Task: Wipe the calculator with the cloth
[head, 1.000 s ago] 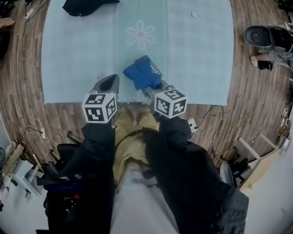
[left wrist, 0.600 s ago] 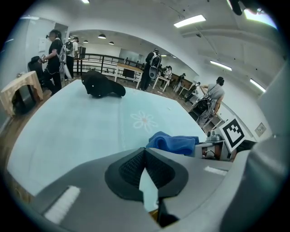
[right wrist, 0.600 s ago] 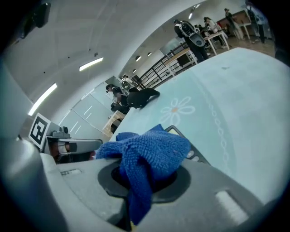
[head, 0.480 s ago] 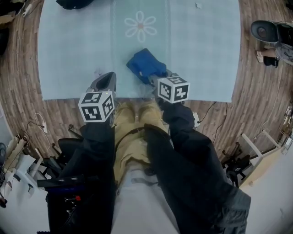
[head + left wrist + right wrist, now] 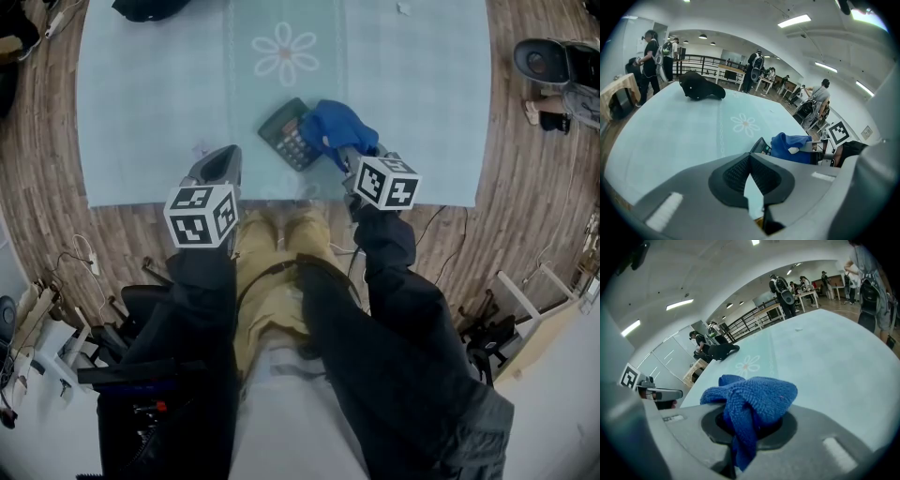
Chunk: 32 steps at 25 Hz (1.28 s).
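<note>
A dark calculator (image 5: 287, 135) lies on the light blue tablecloth (image 5: 150, 112), just below the flower print (image 5: 286, 53). The blue cloth (image 5: 337, 125) rests bunched against the calculator's right edge, and my right gripper (image 5: 351, 157) is shut on it. In the right gripper view the cloth (image 5: 754, 401) fills the jaws of the right gripper (image 5: 750, 425) and hides the calculator. My left gripper (image 5: 217, 167) hovers at the table's near edge, left of the calculator, shut and holding nothing. The left gripper view shows the left gripper (image 5: 750, 160), the calculator (image 5: 761, 146) and the cloth (image 5: 792, 147) ahead on the right.
A black bag (image 5: 145, 7) lies at the table's far left corner, also visible as the bag (image 5: 701, 91) in the left gripper view. Wood-pattern floor surrounds the table, with shoes (image 5: 548, 66) at the right and cables near my feet. People stand in the background.
My right gripper has dragged the cloth to the right across the calculator, which now shows where the cloth covered it. The left gripper has stayed put.
</note>
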Tool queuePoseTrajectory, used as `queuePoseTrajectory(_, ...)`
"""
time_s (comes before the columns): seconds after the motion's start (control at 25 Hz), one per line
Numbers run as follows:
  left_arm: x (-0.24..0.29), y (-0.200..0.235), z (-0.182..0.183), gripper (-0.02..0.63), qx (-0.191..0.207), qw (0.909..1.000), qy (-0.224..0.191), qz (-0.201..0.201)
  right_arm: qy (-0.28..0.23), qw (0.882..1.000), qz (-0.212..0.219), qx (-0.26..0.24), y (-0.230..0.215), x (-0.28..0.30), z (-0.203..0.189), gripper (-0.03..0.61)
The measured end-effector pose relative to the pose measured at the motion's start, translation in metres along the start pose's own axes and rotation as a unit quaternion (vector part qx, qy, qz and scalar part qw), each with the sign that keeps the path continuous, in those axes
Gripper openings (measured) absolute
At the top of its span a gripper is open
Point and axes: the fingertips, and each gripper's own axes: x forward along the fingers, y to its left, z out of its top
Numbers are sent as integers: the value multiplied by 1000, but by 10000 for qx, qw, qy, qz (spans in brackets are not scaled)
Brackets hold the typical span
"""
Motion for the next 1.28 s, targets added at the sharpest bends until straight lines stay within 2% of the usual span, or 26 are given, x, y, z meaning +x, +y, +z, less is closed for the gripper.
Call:
queuePoseTrajectory(0.2, 1, -5, 4, 0, 16, 10000, -32, -60, -333, 9993, -62, 132, -9, -22, 20, 67)
queuePoseTrajectory(0.48, -1, -1, 0, 0, -4, 10000, -26, -54, -817, 9957, -314, -305, -10, -28, 51, 67)
queuePoseTrajectory(0.72, -4, 8, -8, 0, -74, 10000, 24, 20, -492, 9966, -402, -520, -1, 10, 30, 67)
queuePoseTrajectory(0.96, -3, 11, -13, 0, -139, 9999, 34, 45, 4, 9979, -173, -622, 21, 39, -7, 69)
queuePoseTrajectory(1.28, -3, 13, -14, 0, -161, 9999, 18, 48, 206, 9955, -21, -925, 46, 47, -26, 69)
